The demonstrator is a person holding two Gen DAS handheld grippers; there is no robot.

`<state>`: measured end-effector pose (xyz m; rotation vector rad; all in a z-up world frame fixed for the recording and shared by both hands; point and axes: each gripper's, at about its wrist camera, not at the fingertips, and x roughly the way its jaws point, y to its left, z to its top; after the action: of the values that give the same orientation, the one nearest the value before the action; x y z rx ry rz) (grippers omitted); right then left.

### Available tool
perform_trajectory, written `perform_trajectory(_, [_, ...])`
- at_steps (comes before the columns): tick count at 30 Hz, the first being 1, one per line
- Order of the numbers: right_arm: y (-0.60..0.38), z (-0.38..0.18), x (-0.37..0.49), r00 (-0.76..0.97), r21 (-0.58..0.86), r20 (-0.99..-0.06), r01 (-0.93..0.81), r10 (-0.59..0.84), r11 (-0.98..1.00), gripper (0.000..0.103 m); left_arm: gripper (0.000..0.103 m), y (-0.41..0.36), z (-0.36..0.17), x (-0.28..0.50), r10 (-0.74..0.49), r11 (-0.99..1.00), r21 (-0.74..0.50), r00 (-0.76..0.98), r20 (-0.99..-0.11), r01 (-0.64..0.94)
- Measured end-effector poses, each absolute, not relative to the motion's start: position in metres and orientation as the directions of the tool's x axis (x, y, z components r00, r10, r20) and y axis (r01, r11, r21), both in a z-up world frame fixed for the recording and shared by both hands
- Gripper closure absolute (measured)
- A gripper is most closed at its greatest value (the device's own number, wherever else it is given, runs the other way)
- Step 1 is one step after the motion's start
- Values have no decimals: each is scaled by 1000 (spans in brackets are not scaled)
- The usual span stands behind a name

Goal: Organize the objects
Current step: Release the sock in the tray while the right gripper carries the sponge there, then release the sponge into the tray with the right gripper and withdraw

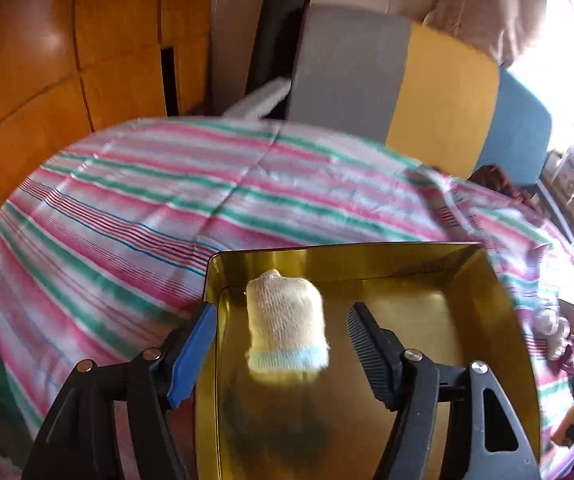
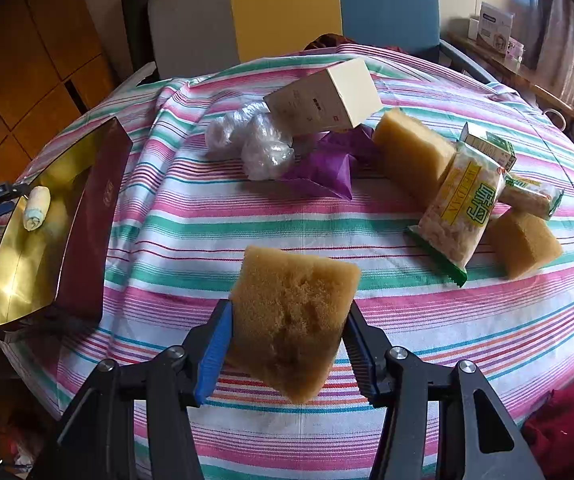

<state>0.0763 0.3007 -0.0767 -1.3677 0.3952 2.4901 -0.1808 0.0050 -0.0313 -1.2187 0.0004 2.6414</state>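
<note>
Here, on a bed under a striped sheet (image 2: pixel 287 216):

- Left gripper (image 1: pixel 283 344): fingers spread wide over the gold tray (image 1: pixel 487 320); pads press on nothing. No earlier view to compare.
- Sock roll (image 1: pixel 287 320): cream knit with a pale blue cuff, between the left fingers but clear of both pads. In the right wrist view the same roll (image 2: pixel 37 208) lies inside the tray, toward its far end.
- Tray: gold inside (image 2: pixel 19 272), dark red outer wall, at the left edge of the sheet.
- Right gripper (image 2: pixel 287 344): fingers clamped on a sponge (image 2: pixel 293 316), one pad on each side, sponge lifted above the sheet.
- Second sponge (image 2: pixel 411 152): on the sheet, right of centre, leaning beside a snack bag (image 2: pixel 459 216).
- Third sponge (image 2: pixel 523 244): just right of the snack bag.
- Snack bag: clear with yellow and green print, lying tilted against the second sponge.
- Small packet (image 2: pixel 531 196): behind the bag, near a green carton (image 2: pixel 487 148).
- White box (image 2: pixel 323 100): tilted, propped on purple paper (image 2: pixel 327 164).
- Clear plastic wads (image 2: pixel 251 140): left of the white box, touching the purple paper.
- Headboard (image 2: pixel 283 4): grey, yellow and blue panels beyond the sheet.
</note>
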Motion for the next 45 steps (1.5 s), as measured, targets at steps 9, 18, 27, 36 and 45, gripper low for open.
perform_trajectory(9, [254,-27,47,-613,143,-790,-205,14,-968,47,31,-33,-10,-105,271,-962,-183,-661,-700,-200])
perform_trajectory(18, [146,-3,-16,-598,214,-768,98,-229,-972,44,31,-69,-23,-67,206,-979,-158,-654,-728,-133])
perform_trajectory(27, [41,-45,-93,-445,217,-839,252,-312,-943,44,31,-82,-9,-50,113,-994,-71,-714,-691,-88])
perform_trajectory(36, [2,-64,-134,-395,282,-842,256,-366,-925,26,31,-86,-18,-52,137,-991,-101,-690,-710,-93])
perform_trajectory(45, [37,-39,-106,-500,271,-796,208,-340,-940,11,34,-75,-26,-52,196,-981,-148,-648,-736,-129])
